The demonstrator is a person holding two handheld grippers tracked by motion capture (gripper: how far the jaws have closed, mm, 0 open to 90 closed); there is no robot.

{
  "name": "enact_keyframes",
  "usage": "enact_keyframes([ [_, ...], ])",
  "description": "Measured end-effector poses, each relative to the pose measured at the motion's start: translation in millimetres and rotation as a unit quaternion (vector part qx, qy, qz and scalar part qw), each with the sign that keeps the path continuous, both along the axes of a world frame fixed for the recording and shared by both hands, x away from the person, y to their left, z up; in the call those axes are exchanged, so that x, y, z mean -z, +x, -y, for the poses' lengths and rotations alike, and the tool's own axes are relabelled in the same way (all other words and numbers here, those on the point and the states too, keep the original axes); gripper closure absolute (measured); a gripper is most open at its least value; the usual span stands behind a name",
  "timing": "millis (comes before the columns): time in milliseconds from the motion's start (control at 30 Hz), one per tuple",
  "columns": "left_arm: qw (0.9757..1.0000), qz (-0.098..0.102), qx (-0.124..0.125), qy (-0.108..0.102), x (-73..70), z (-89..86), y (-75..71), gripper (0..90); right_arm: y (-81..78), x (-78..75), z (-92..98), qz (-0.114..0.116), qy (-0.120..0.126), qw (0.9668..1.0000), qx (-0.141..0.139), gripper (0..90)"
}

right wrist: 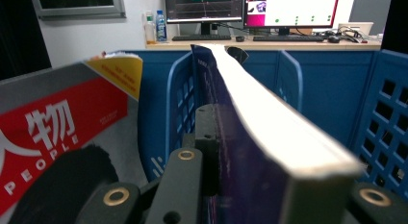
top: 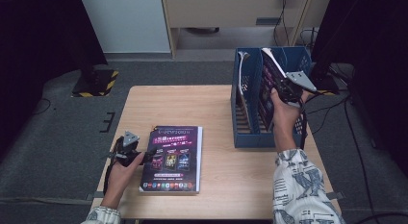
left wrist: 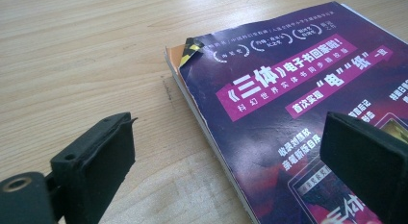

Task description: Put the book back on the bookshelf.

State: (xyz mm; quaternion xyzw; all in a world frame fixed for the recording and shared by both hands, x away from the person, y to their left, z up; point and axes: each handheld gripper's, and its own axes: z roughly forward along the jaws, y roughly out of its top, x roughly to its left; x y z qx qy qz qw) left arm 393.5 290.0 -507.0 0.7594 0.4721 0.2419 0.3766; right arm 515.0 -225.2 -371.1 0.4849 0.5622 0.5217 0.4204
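A purple-covered book (top: pixel 171 159) lies flat near the table's front edge, on top of an orange-edged book (left wrist: pixel 172 56). My left gripper (top: pixel 150 154) is open at the purple book's (left wrist: pixel 298 99) left edge, one pad (left wrist: pixel 96 156) over bare wood and the other over the cover; the left gripper (left wrist: pixel 226 142) touches nothing. My right gripper (top: pixel 284 89) is shut on a second purple book (top: pixel 268 82), held upright on its edge inside the blue file rack (top: pixel 248 137). In the right gripper view the book (right wrist: pixel 269 123) stands between the right gripper's (right wrist: pixel 250 156) jaws.
A red and grey magazine (right wrist: pixel 57 128) stands in the rack's neighbouring slot, left of the held book. The blue rack's dividers (right wrist: pixel 180 99) and perforated wall (right wrist: pixel 385 118) enclose the book closely. Bare wooden tabletop (top: pixel 183 106) lies between the flat books and the rack.
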Motion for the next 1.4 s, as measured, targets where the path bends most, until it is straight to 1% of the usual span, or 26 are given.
enact_keyframes([
  [267, 1.0000, -0.001, -0.001, 0.000, 0.3, 0.5, 0.6, 4.9, 1.5, 11.7, -1.8, -0.004, -0.007, 0.9999, 0.007, 82.6],
  [367, 1.0000, -0.001, 0.000, 0.001, 0.2, 0.7, 0.9, 4.9, 1.9, 14.9, -2.7, 0.000, -0.009, 0.9999, 0.008, 82.6],
  [533, 1.0000, 0.000, 0.000, 0.000, 0.0, 0.8, 0.9, 4.9, 2.4, 17.4, -9.0, 0.006, -0.020, 0.9997, 0.009, 82.6],
  [600, 1.0000, 0.000, 0.000, -0.001, 0.0, 0.6, 0.8, 4.9, 2.4, 19.1, -11.0, 0.007, -0.019, 0.9998, 0.009, 82.6],
  [733, 1.0000, 0.000, 0.001, 0.000, 0.0, 0.9, 0.8, 4.9, 1.2, 20.0, -16.3, 0.007, -0.018, 0.9998, 0.004, 82.5],
  [800, 1.0000, 0.000, 0.001, 0.000, -0.3, 1.0, 0.6, 4.9, 0.4, 19.9, -19.1, 0.006, -0.025, 0.9997, 0.003, 82.4],
  [900, 1.0000, 0.000, 0.000, 0.000, -0.4, 0.8, 0.5, 4.9, -0.3, 20.0, -21.7, 0.005, -0.028, 0.9996, 0.000, 82.3],
  [933, 1.0000, 0.000, 0.000, 0.000, -0.4, 0.7, 0.5, 4.9, -0.8, 19.6, -22.8, 0.004, -0.034, 0.9994, 0.000, 82.2],
  [1067, 1.0000, 0.000, 0.001, 0.000, -0.5, 0.6, 0.6, 4.9, -1.9, 19.2, -26.1, 0.000, -0.040, 0.9992, -0.007, 81.4],
  [1133, 1.0000, 0.000, 0.000, 0.000, -0.5, 0.4, 0.7, 4.9, -2.4, 19.0, -27.5, -0.002, -0.041, 0.9991, -0.009, 80.0],
  [1200, 1.0000, 0.000, 0.000, 0.000, -0.6, 0.3, 0.5, 4.9, -2.6, 18.9, -27.7, -0.004, -0.037, 0.9992, -0.013, 78.8],
  [1333, 1.0000, 0.001, -0.001, 0.000, -1.2, 0.0, -0.1, 4.9, -2.2, 19.3, -26.7, -0.010, -0.026, 0.9995, -0.017, 69.9],
  [1400, 1.0000, 0.002, -0.002, -0.002, -1.2, 0.0, -0.2, 4.9, -3.4, 18.4, -27.4, -0.007, -0.029, 0.9994, -0.015, 64.9],
])
